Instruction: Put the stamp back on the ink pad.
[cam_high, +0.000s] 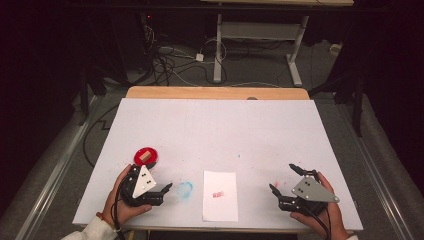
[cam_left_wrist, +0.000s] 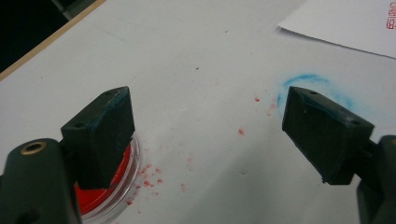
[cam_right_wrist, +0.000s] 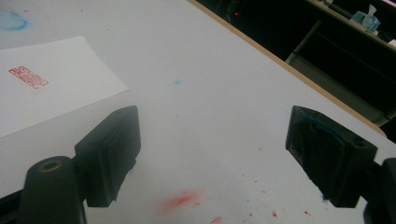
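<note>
Nearest the person, the left claw (cam_high: 161, 186) and the right claw (cam_high: 283, 179) both rest on the white tabletop (cam_high: 215, 125) with jaws spread wide, holding nothing. Between them lies a paper sheet (cam_high: 220, 196) bearing a red stamp mark (cam_high: 218, 194). Just beyond the left claw, left of the sheet, sits a round red ink pad dish (cam_high: 146, 155) with a small wooden stamp (cam_high: 144, 157) standing in it.

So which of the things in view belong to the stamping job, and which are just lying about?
In the job:
- red ink pad with a wooden stamp on it
- paper sheet bearing a red stamp mark
- left gripper, open
- right gripper, open

Lying about:
- blue ring smear
- red ink specks
- floor cables
</note>
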